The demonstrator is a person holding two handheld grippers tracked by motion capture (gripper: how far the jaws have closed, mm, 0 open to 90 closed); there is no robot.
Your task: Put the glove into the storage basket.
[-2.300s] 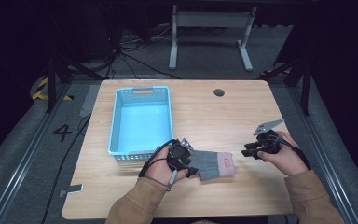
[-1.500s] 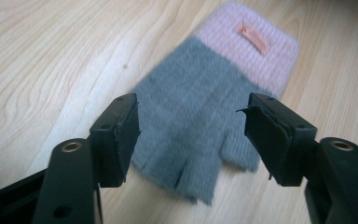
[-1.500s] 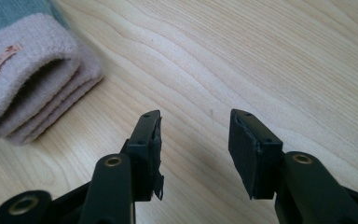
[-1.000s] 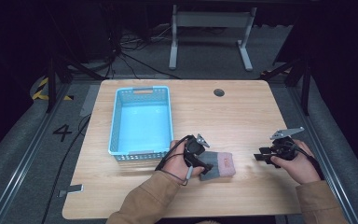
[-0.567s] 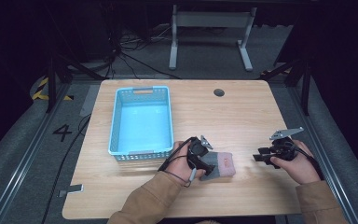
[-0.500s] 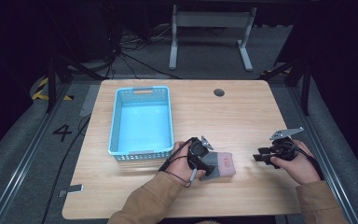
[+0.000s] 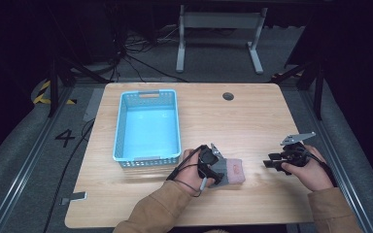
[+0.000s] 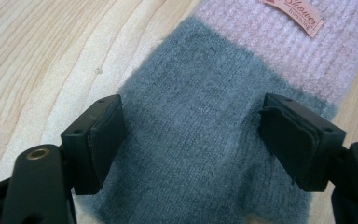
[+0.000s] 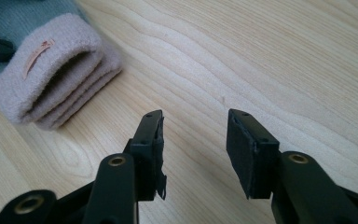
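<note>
Basket (image 7: 148, 126) sitting left of sock (image 7: 232, 171) on wood counter (image 7: 252, 116); left hand-held gripper (image 8: 191, 135) straddling sock, spread; right hand-held gripper (image 9: 193, 149) hovering spread, empty.

basket (image 7: 147, 126) left on table (image 7: 252, 121) | folded sock (image 7: 232, 171) right of basket's near corner

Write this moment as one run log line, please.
left gripper: open, jaws astride grey-pink knitted item | right gripper: open, empty, over table | basket: empty
</note>
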